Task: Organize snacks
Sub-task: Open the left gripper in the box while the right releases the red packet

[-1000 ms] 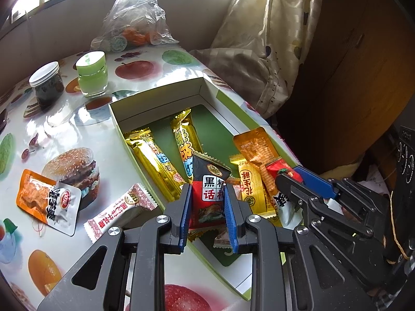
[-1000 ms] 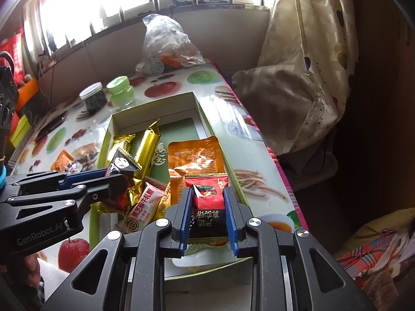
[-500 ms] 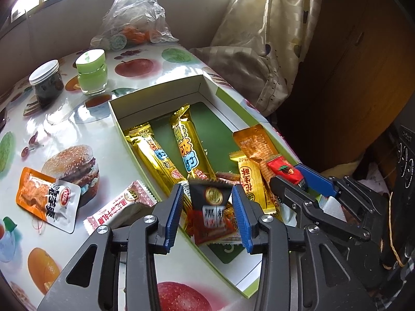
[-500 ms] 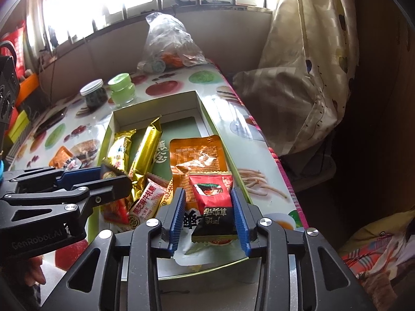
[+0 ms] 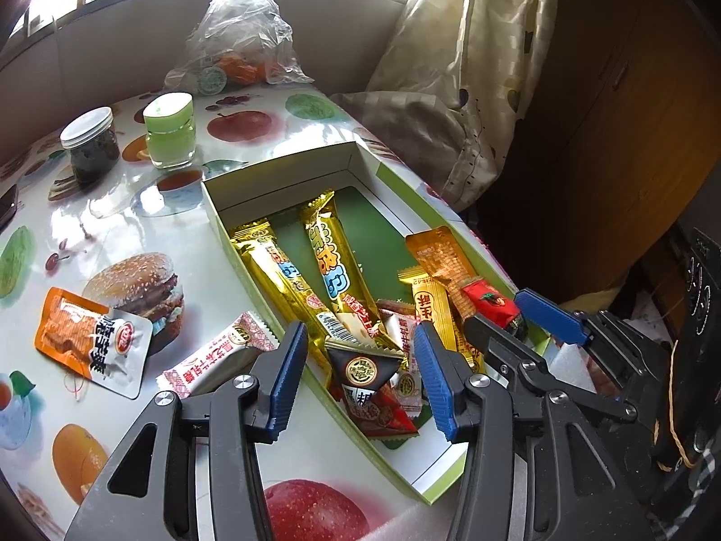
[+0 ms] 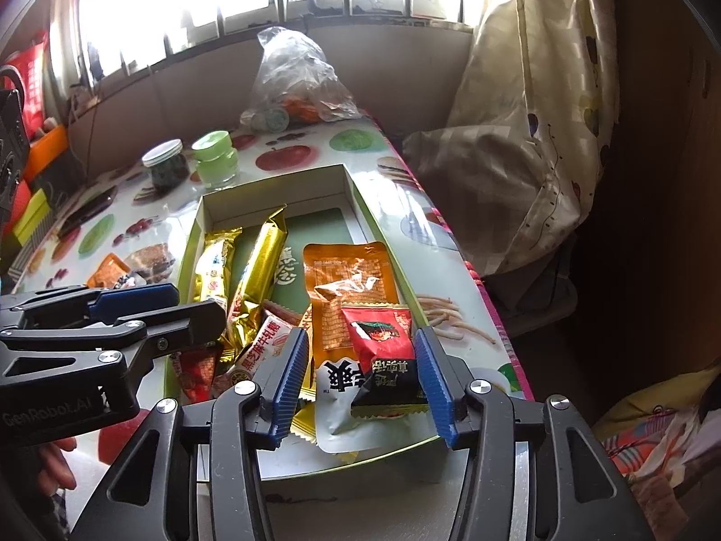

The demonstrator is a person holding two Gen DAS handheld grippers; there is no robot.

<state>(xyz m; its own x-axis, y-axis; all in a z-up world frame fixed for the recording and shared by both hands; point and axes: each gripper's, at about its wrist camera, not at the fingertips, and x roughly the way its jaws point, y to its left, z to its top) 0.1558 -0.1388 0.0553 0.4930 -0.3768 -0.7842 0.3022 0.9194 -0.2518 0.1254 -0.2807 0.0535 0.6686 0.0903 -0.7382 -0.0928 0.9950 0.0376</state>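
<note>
A green-walled cardboard box [image 5: 288, 176] [image 6: 270, 189] lies on the fruit-print table and holds several snack packets. My left gripper [image 5: 360, 383] is open above the box's near end; a black-and-red triangular packet [image 5: 369, 387] lies loose in the box between its fingers. My right gripper [image 6: 360, 374] is open; a red-and-black packet [image 6: 387, 360] lies between its fingers on an orange pouch [image 6: 351, 279]. Two gold bars [image 5: 329, 266] lie lengthwise in the box. An orange-and-white pouch [image 5: 90, 342] and a pink-and-white bar [image 5: 221, 356] lie on the table left of the box.
A green jar [image 5: 169, 135] and a dark jar with a white lid [image 5: 90, 144] stand behind the box. A clear plastic bag [image 5: 239, 49] sits at the far edge. A curtain [image 5: 464, 67] hangs to the right. The table's right edge runs close beside the box.
Both grippers opened wide. The left one let go of the black-and-red triangular packet and the right one let go of the red-and-black packet; both packets now lie in the box.
</note>
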